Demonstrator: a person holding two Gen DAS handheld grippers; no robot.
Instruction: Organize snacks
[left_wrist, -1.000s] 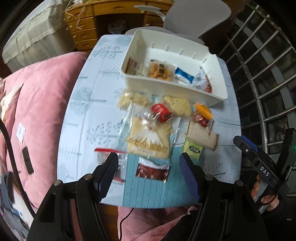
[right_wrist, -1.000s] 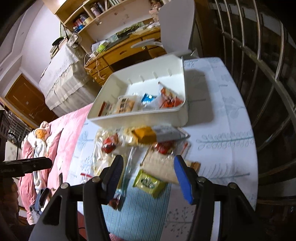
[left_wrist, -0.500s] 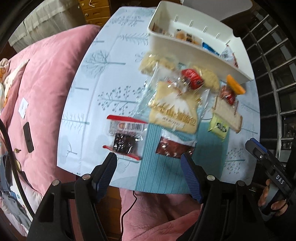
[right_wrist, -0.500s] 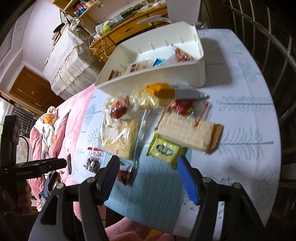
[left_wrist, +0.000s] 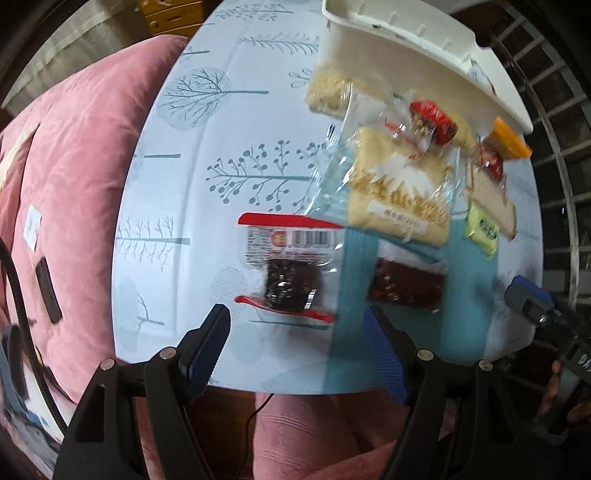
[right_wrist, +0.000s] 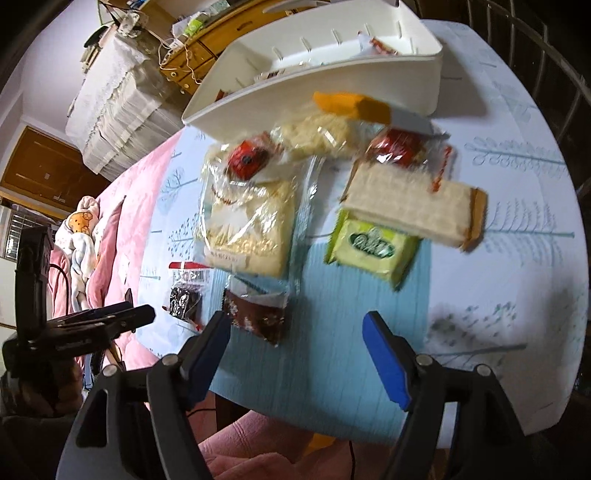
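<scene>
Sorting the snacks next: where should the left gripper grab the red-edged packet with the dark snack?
Judging by its flat pose on the table, come straight down on the red-edged packet, fingers pinching its dark, bulkier middle; the thin sealed edges offer little.

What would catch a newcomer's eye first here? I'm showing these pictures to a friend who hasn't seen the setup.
Probably the jumble of snack packets spread over the tree-patterned tablecloth, with the big pale noodle packet in the middle and a green packet to its right. Behind them stands a white bin already holding a few snacks. Up close, the left gripper and right gripper hang open over the table's near edge, holding nothing.
</scene>
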